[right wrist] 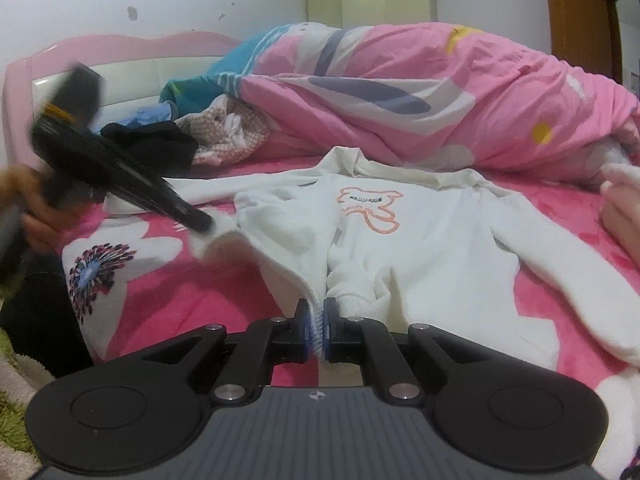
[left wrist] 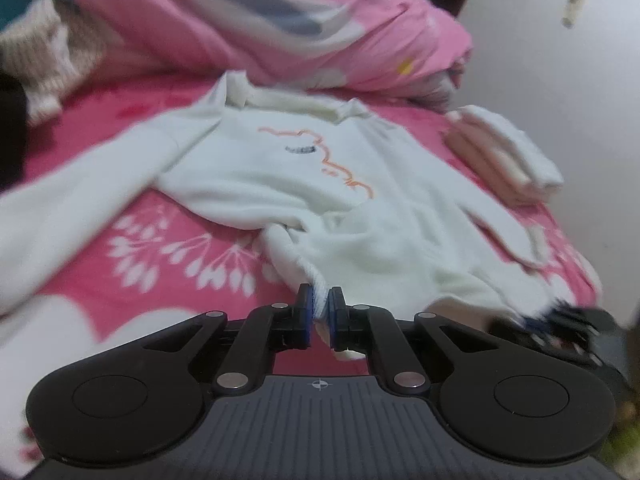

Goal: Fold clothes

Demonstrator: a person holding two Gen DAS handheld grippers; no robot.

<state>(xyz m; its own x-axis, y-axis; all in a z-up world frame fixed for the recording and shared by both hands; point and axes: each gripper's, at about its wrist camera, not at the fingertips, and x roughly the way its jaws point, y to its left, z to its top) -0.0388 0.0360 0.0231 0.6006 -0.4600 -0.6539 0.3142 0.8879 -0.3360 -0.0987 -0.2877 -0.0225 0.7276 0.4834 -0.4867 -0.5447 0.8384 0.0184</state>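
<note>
Left wrist view: left gripper at bottom centre, jaws clenched on the ribbed hem of a white sweatshirt. The sweatshirt lies face up across the middle of the frame on a pink floral bedsheet, collar toward the top, one sleeve running to the left edge. A folded pale garment sits at right, a pink duvet along the top. The right gripper shows at lower right as a dark blur on the hem's other corner.

Right wrist view: right gripper at bottom centre, jaws clamped on bunched ribbed hem. The sweatshirt fills the centre w/ an orange bear outline on the chest. At left, the left gripper, blurred, meets the fabric edge.

Risk, as a judgement: the bites are small; pulling the two corners unevenly could slip the hem free or skew the fold.

Hard to see: the far sleeve ends are cut off, the clothes heap at upper left is indistinct, and motion blur hides detail.
</note>
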